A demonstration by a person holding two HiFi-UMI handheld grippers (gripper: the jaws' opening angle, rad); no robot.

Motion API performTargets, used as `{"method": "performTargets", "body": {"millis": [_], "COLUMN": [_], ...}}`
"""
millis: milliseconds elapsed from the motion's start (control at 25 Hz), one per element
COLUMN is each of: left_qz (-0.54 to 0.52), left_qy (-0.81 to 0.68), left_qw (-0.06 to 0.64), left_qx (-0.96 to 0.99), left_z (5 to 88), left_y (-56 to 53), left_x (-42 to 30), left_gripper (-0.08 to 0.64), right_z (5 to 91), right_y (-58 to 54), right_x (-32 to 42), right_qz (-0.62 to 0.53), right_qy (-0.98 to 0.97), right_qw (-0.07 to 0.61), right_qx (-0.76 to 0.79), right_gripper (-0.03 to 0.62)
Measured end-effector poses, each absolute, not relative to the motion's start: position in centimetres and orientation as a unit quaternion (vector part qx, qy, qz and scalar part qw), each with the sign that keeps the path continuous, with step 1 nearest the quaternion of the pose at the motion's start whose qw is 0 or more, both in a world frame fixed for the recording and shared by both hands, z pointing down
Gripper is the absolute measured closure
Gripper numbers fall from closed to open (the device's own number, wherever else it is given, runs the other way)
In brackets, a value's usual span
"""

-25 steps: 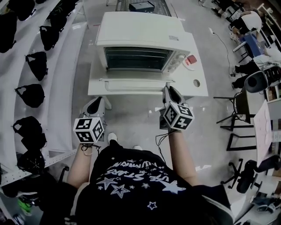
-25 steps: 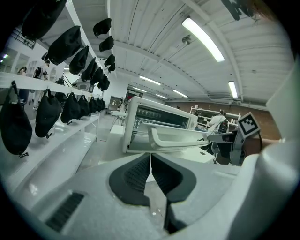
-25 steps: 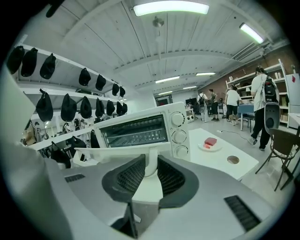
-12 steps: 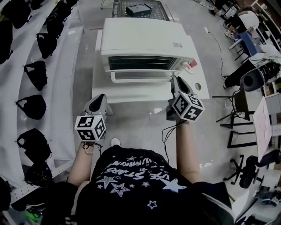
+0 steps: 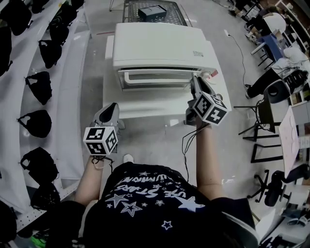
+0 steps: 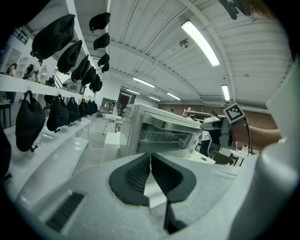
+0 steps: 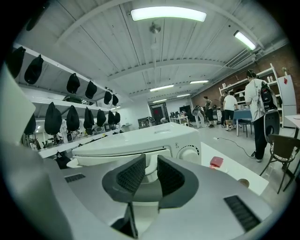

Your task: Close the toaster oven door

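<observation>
The white toaster oven (image 5: 160, 43) stands on a white table (image 5: 145, 109). Its glass door (image 5: 155, 77) is swung up and almost closed. My right gripper (image 5: 196, 82) is at the door's right end, and in the right gripper view its pads (image 7: 133, 176) sit either side of the white door handle (image 7: 151, 164), shut on it. The oven's knob (image 7: 190, 152) shows just right of the jaws. My left gripper (image 5: 112, 107) hangs back over the table's front left edge, shut (image 6: 150, 157) and empty, pointing at the oven (image 6: 159, 131).
A small red object (image 5: 211, 73) lies on the table right of the oven, near a round hole (image 7: 243, 182). Shelves with black bags (image 5: 41, 85) run along the left. A wire rack with a black box (image 5: 152, 10) is behind. Chairs (image 5: 271, 92) and people (image 7: 229, 105) are at right.
The door has swung up from flat open to nearly closed. My right gripper rose and moved forward with its handle. The left gripper stayed in place.
</observation>
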State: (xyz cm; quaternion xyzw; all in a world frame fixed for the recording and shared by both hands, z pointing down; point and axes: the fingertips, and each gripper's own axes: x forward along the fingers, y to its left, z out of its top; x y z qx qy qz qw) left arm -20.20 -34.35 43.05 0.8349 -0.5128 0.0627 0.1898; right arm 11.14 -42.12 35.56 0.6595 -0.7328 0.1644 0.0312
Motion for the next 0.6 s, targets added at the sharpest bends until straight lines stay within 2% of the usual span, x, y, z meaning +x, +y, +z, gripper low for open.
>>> {"method": "performTargets", "body": {"millis": [600], "left_qz": [0.067], "left_qy": [-0.511], "left_qw": [0.187], "left_qx": [0.836], "left_z": [42.6], "left_y": [-33.7], "left_x": [-19.0], "left_gripper": [0.535], "right_z": [34.8], "right_y": [-43.4], "right_x": [11.1], "right_qz": [0.161], "right_qy": [-0.737], "right_qw": [0.025], "right_qx": [0.656], "right_gripper": [0.508]}}
